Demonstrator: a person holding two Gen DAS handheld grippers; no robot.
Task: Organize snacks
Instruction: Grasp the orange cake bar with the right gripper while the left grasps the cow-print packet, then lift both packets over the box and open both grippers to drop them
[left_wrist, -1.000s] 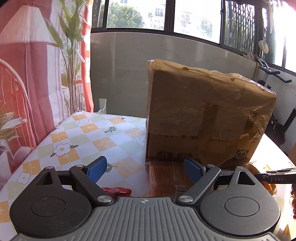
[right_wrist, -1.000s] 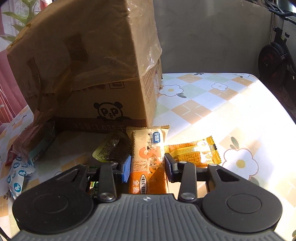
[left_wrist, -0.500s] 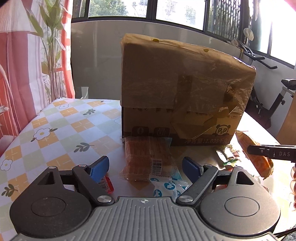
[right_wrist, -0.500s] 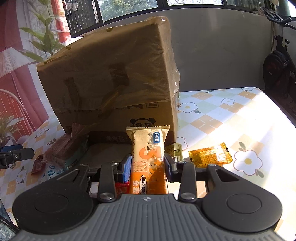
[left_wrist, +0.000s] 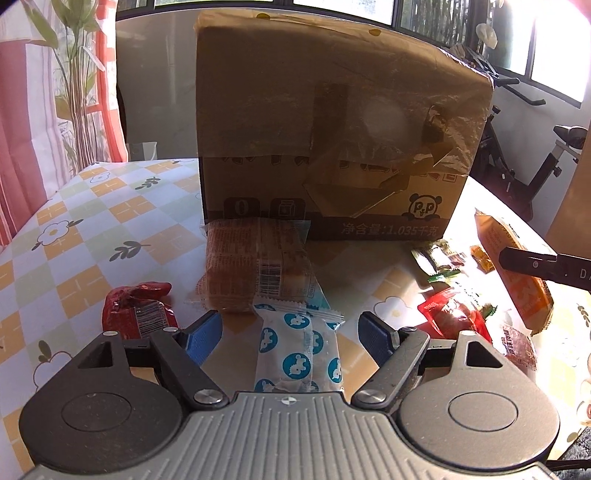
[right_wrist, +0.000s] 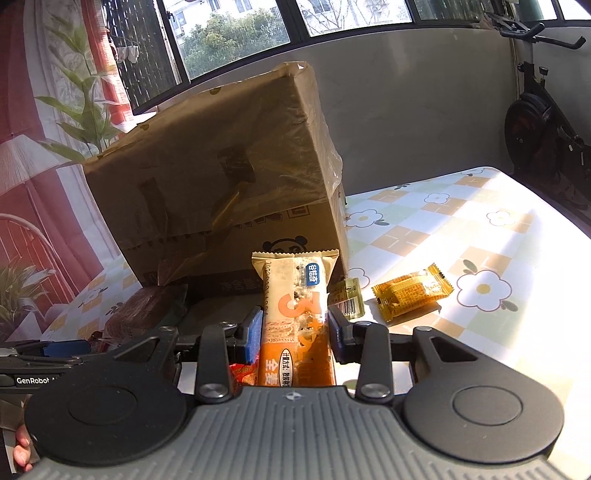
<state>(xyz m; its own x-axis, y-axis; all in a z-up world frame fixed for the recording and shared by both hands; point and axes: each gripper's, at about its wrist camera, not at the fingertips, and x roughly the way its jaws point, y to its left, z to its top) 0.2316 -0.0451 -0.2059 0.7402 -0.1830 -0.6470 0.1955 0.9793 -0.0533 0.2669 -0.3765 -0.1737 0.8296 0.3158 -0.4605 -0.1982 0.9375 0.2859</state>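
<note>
Left wrist view. The left gripper (left_wrist: 291, 328) stands wide, its jaws having just been closing a little, with a white packet with blue dots (left_wrist: 299, 354) lying between them, untouched by either pad. Since a second ago the view has dropped from the face of the cardboard box (left_wrist: 332, 122) to the snacks in front of it, so this gripper appears to be lining up a pick. A clear-wrapped brown cake (left_wrist: 255, 266) lies against the foot of the box; a red packet (left_wrist: 136, 310) lies left of the cake, and red and green wrappers (left_wrist: 450, 295) lie to the right, near the box's right corner on the table (left_wrist: 74, 229).

Right wrist view. The right gripper (right_wrist: 295, 332) is closed tight on an orange cereal bar (right_wrist: 295, 295), held upright in front of the box's right corner. The bar has been raised off the table since a second ago, so it is likely bound for the box. A small orange packet (right_wrist: 412, 291) lies right of the box, apart from it.
</note>
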